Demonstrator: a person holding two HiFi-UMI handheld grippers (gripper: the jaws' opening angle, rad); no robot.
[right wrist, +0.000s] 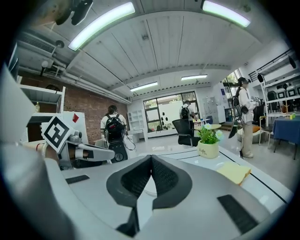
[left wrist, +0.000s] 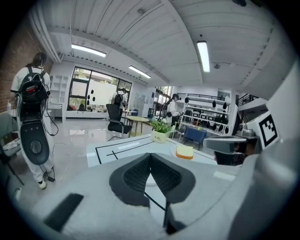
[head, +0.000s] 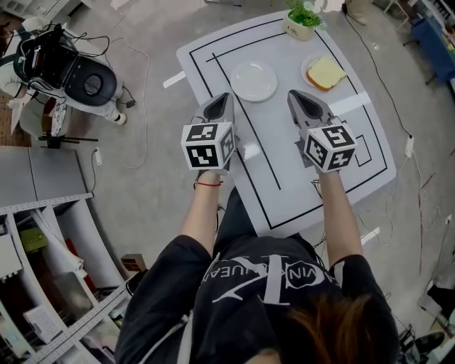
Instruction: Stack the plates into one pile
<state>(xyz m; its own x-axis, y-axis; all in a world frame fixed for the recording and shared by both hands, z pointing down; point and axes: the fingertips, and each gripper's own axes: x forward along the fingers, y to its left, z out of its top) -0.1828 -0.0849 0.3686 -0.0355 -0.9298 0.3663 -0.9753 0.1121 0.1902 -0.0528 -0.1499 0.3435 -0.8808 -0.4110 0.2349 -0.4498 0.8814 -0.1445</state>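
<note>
Plates are what you must stack, and they lie at the far end of the white table [head: 281, 188], well apart from each other and not yet in 1 pile. I count 1 table and 2 plates. The empty plate [head: 254, 80] lies ahead of your left gripper [head: 226, 97]. The other plate [head: 305, 70] lies more to the right, ahead of your right gripper [head: 295, 95], and it carries a yellow slice [head: 325, 72], perhaps bread or a sponge.

I judge that both plates are stiff, smooth and rather light. If they are ceramic, they are also fragile and slippery between the pads. Take a plate at its rim on the side nearest to you, 1 jaw above and 1 jaw under the edge, and keep it level. The loaded plate needs more care, because the slice can slide off when the plate tilts. I think it is easier to put this one on top of the empty one.

You have 2 grippers. In the left gripper view the left jaws [left wrist: 150, 154] are pressed together with nothing between them. In the right gripper view the right jaws [right wrist: 151, 157] are the same. Both are above the near part of the table and touch no plate.

There is 1 potted plant [head: 303, 18] at the far edge, behind the plates, and 1 yellow slice.
</note>
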